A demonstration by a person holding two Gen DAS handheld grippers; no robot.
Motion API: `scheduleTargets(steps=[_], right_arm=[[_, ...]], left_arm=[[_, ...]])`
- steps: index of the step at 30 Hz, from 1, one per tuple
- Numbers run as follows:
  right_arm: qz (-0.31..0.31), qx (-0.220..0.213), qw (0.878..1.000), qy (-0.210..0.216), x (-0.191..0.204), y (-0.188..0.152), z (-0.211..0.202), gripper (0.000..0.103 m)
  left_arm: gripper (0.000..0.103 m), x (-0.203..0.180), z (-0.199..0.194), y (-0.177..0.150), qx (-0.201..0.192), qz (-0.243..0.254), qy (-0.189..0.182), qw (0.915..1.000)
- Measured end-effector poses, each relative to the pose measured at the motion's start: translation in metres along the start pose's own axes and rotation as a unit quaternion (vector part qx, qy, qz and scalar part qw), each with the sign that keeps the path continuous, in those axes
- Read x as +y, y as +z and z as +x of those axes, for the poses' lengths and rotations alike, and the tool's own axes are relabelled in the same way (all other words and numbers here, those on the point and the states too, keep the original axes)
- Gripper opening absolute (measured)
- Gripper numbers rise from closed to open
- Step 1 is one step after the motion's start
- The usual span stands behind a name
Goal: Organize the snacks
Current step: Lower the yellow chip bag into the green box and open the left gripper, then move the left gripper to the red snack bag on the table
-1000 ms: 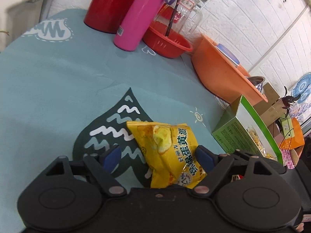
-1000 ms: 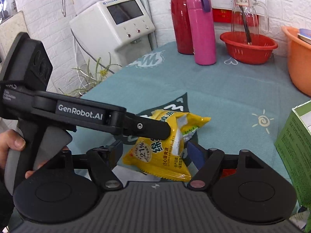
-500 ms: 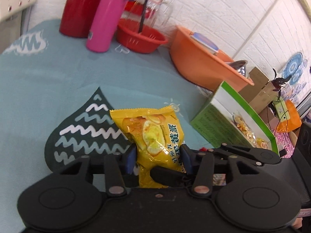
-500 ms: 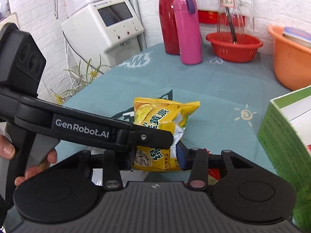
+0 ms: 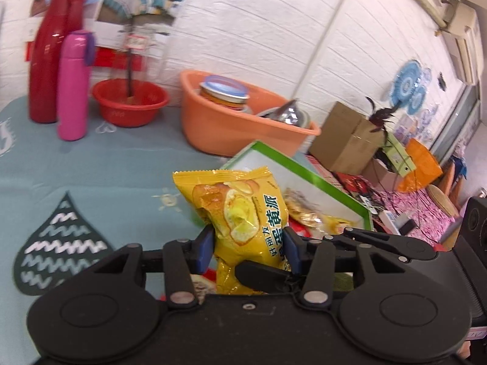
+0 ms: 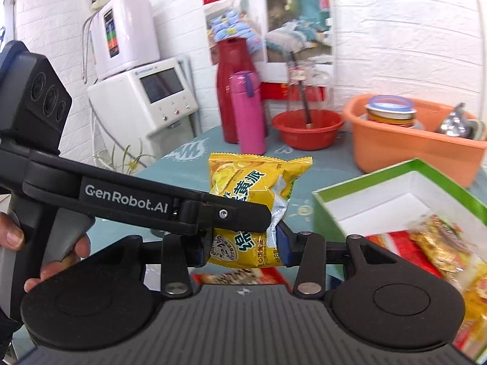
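Note:
A yellow snack packet (image 5: 243, 213) is held upright in the air, gripped from two sides. My left gripper (image 5: 247, 245) is shut on its lower half, and my right gripper (image 6: 242, 246) is shut on it too (image 6: 252, 188). The left gripper's arm crosses the right wrist view (image 6: 127, 200) in front of the packet. A green-rimmed box (image 6: 404, 191) with a white inside stands just right of the packet and holds several snack packets (image 6: 441, 240). The box also shows in the left wrist view (image 5: 307, 179), behind the packet.
At the back of the teal tablecloth (image 5: 106, 164) stand a red flask (image 5: 50, 60), a pink bottle (image 5: 74, 85), a red bowl (image 5: 129, 102) and an orange tub (image 5: 231, 121). More snack packets (image 6: 240, 276) lie under the grippers. A white appliance (image 6: 152, 97) stands at left.
Both grippers closed on the yellow packet, lifted it off the cloth and carried it right, toward the green box. The box now shows its open inside.

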State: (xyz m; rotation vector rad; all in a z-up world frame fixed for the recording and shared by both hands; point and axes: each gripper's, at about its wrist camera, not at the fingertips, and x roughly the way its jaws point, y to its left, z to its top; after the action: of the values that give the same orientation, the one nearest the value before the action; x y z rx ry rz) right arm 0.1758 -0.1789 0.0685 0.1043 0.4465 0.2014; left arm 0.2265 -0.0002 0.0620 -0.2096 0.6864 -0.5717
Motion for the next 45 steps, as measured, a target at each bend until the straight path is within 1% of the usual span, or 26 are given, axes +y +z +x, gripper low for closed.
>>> scheduleTargets(steps=[6,9,13,18,21,22,23,24,25,26,28,29,31,33,36,40,44,45], right_arm=[[0.031,-0.019,0.998,-0.043,-0.038,-0.009,-0.032,0.072],[0.049,-0.026,0.997,-0.059,-0.059,-0.015,-0.043,0.072],[0.063,-0.039,0.994,-0.078,-0.083,-0.027,-0.055,0.072],[0.083,-0.043,0.991,-0.095,-0.107,-0.038,-0.059,0.072],[0.088,-0.041,0.99,-0.102,-0.116,-0.045,-0.058,0.073],[0.088,-0.041,0.99,-0.104,-0.117,-0.047,-0.056,0.074],[0.088,-0.04,0.99,-0.107,-0.118,-0.05,-0.055,0.077],[0.086,-0.04,0.989,-0.112,-0.12,-0.054,-0.053,0.079],[0.081,-0.037,0.989,-0.117,-0.12,-0.058,-0.051,0.093],[0.074,-0.031,0.989,-0.124,-0.12,-0.061,-0.049,0.103],[0.053,-0.03,0.987,-0.148,-0.118,-0.067,-0.049,0.103],[0.044,-0.029,0.987,-0.154,-0.116,-0.068,-0.049,0.103],[0.037,-0.025,0.986,-0.158,-0.116,-0.07,-0.049,0.103],[0.043,-0.024,0.986,-0.159,-0.115,-0.069,-0.052,0.103],[0.034,-0.042,0.987,-0.154,-0.106,-0.065,-0.063,0.103],[0.015,-0.066,0.987,-0.146,-0.086,-0.06,-0.083,0.103],[0.005,-0.081,0.989,-0.126,-0.064,-0.057,-0.096,0.103],[0.006,-0.082,0.99,-0.119,-0.06,-0.058,-0.097,0.103]], left_arm=[[0.05,-0.041,0.039,0.007,0.016,0.019,-0.044,0.9987],[0.05,-0.061,0.06,0.008,0.023,0.037,-0.057,0.9974],[0.05,-0.077,0.085,0.01,0.033,0.051,-0.073,0.9955],[0.05,-0.092,0.114,0.009,0.047,0.064,-0.081,0.9936],[0.053,-0.093,0.127,0.005,0.054,0.065,-0.08,0.9933],[0.057,-0.093,0.13,0.003,0.055,0.066,-0.078,0.9933],[0.061,-0.093,0.132,0.0,0.056,0.068,-0.071,0.9935],[0.094,-0.093,0.135,-0.001,0.058,0.072,-0.066,0.9935],[0.103,-0.092,0.137,-0.004,0.062,0.074,-0.057,0.9937],[0.103,-0.09,0.136,-0.007,0.061,0.071,-0.049,0.9944],[0.103,-0.084,0.13,-0.01,0.05,0.064,-0.043,0.9958],[0.103,-0.082,0.129,-0.01,0.053,0.06,-0.044,0.9959],[0.103,-0.077,0.124,-0.008,0.058,0.047,-0.039,0.9964],[0.103,-0.075,0.114,-0.007,0.052,0.045,-0.038,0.9969],[0.103,-0.075,0.093,-0.006,0.04,0.049,-0.031,0.9975],[0.103,-0.068,0.051,-0.006,0.017,0.054,-0.025,0.9981],[0.103,-0.048,0.01,-0.011,-0.005,0.041,-0.002,0.9991],[0.103,-0.041,0.002,-0.013,-0.009,0.036,0.008,0.9993]])
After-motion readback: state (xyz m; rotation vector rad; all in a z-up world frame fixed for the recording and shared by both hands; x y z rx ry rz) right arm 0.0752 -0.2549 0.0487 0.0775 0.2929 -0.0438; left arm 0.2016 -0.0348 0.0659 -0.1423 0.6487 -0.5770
